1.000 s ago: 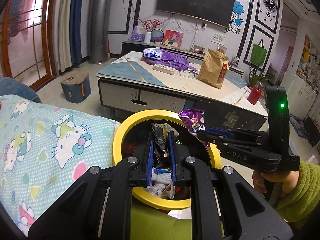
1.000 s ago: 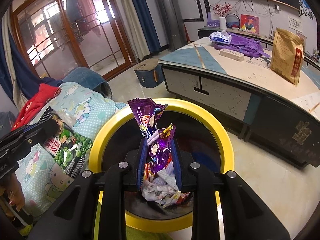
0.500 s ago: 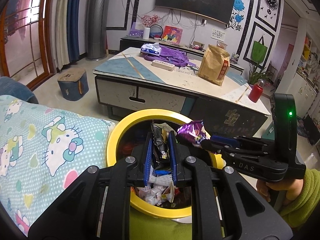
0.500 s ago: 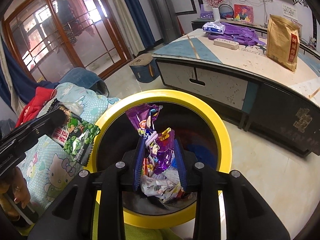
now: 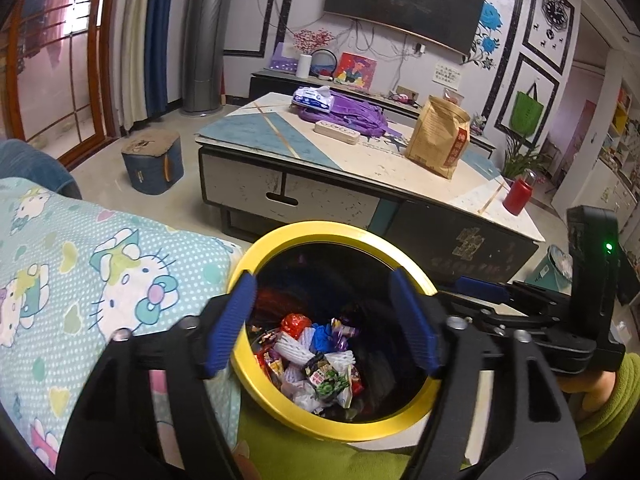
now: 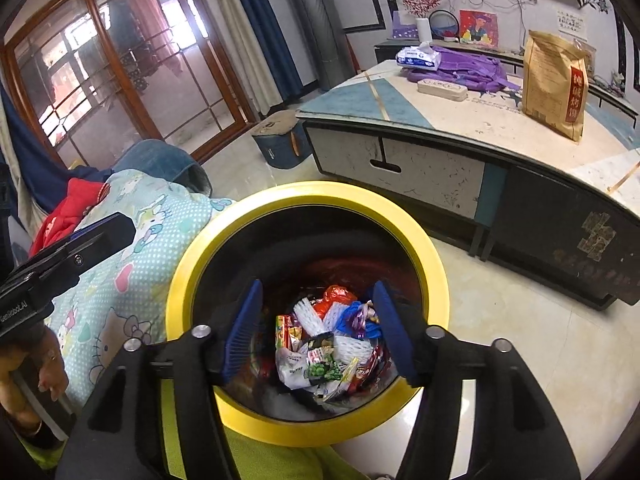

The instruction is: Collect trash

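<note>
A yellow-rimmed black trash bin [image 5: 280, 240] [image 6: 224, 236] stands on the floor below both grippers. Several crumpled wrappers [image 5: 320, 364] [image 6: 324, 352] lie at its bottom, among them a green snack packet [image 6: 320, 368] and a purple wrapper [image 6: 360, 316]. My left gripper [image 5: 326, 324] hangs over the bin with its jaws opening and nothing between them. My right gripper [image 6: 320, 332] also hovers above the bin, jaws opening, with nothing between its blue pads [image 6: 244, 328]. The right gripper's body [image 5: 560, 312] shows in the left wrist view, and the left one's [image 6: 68, 256] in the right wrist view.
A cartoon-cat print blanket [image 5: 80, 264] lies left of the bin. Behind it stands a low table [image 5: 360, 168] with a brown paper bag [image 5: 438, 142], purple bag [image 5: 348, 114] and red bottle [image 5: 518, 196]. A blue stool [image 5: 152, 164] sits on the floor.
Both grippers have opened. The dark green packet has left the left gripper and the purple wrapper has left the right; both now lie in the bin.
</note>
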`<action>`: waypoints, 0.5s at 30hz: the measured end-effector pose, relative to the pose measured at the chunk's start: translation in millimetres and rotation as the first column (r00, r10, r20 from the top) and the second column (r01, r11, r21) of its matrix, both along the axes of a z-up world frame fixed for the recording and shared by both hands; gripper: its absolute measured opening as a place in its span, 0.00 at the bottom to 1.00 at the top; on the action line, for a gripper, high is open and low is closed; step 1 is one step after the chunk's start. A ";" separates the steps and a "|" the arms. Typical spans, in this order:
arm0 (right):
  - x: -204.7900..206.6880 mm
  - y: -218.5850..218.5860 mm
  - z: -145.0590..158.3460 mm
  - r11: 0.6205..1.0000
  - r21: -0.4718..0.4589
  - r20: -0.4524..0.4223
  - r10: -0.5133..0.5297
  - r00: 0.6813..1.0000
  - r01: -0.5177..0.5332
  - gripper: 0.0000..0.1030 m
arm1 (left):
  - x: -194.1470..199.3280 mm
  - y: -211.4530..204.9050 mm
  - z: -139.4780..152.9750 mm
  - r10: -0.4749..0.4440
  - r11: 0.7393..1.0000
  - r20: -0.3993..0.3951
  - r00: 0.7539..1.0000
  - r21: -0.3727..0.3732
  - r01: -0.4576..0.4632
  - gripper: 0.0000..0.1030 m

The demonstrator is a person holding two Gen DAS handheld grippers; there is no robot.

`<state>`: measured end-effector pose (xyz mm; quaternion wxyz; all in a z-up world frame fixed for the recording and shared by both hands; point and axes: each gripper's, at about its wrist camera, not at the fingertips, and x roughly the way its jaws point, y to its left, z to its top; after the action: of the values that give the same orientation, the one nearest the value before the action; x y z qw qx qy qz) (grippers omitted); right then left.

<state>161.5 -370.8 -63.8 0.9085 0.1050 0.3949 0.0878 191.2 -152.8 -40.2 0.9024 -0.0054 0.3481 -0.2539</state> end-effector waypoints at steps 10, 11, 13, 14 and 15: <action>-18.9 28.6 29.3 0.998 -0.047 0.096 0.056 0.994 -0.051 0.83 | -10.6 39.4 15.6 0.100 0.995 0.012 0.995 -0.014 -0.100 0.89; -21.2 31.6 31.5 0.998 -0.045 0.105 0.059 0.993 -0.054 0.87 | -13.7 45.1 18.5 0.117 0.993 0.013 0.993 -0.017 -0.117 0.89; -25.8 37.9 36.7 0.997 -0.038 0.125 0.068 0.990 -0.064 0.93 | -20.7 54.9 24.2 0.139 0.990 0.025 0.990 -0.028 -0.138 0.89; -27.3 40.6 39.0 0.997 -0.035 0.132 0.076 0.988 -0.072 0.93 | -24.4 59.7 26.5 0.151 0.988 0.032 0.988 -0.026 -0.150 0.89; -29.2 43.4 41.8 0.996 -0.032 0.137 0.083 0.987 -0.080 0.93 | -29.6 66.0 29.0 0.164 0.986 0.042 0.986 -0.022 -0.163 0.89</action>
<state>132.2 -327.4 -22.0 0.9305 0.0704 0.3362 0.1268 161.6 -86.8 -11.1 0.9275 -0.0368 0.3243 -0.1821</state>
